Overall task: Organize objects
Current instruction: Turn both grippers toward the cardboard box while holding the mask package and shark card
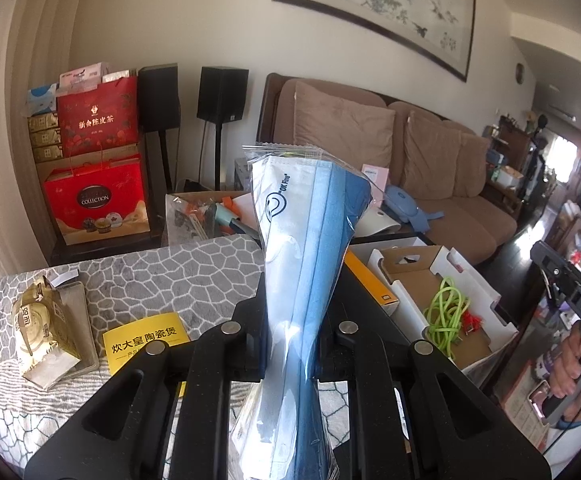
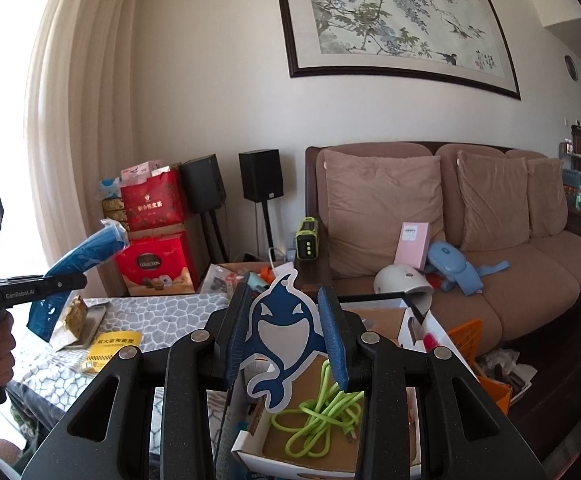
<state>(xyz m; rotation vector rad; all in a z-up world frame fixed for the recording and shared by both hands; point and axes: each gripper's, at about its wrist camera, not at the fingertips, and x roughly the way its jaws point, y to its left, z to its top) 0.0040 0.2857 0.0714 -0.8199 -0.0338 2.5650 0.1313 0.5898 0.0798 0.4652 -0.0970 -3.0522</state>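
Pinched mid-length in the narrow jaws of the left gripper (image 1: 292,344), a bagged pack of face masks (image 1: 310,216): light, floppy, slick in its film, best gripped across the thick folded middle. Clamped by its edges between the pads of the right gripper (image 2: 286,332), a thin whale-shaped card (image 2: 282,336), stiff but easily bent. Below at five o'clock, a cardboard box (image 1: 406,276) with a green cable (image 1: 446,312); at nine o'clock, a yellow booklet (image 1: 146,340) on the patterned table (image 1: 162,272).

Left gripper (image 1: 290,344) jaws nearly closed, right gripper (image 2: 286,332) jaws apparently partway, both gripping.
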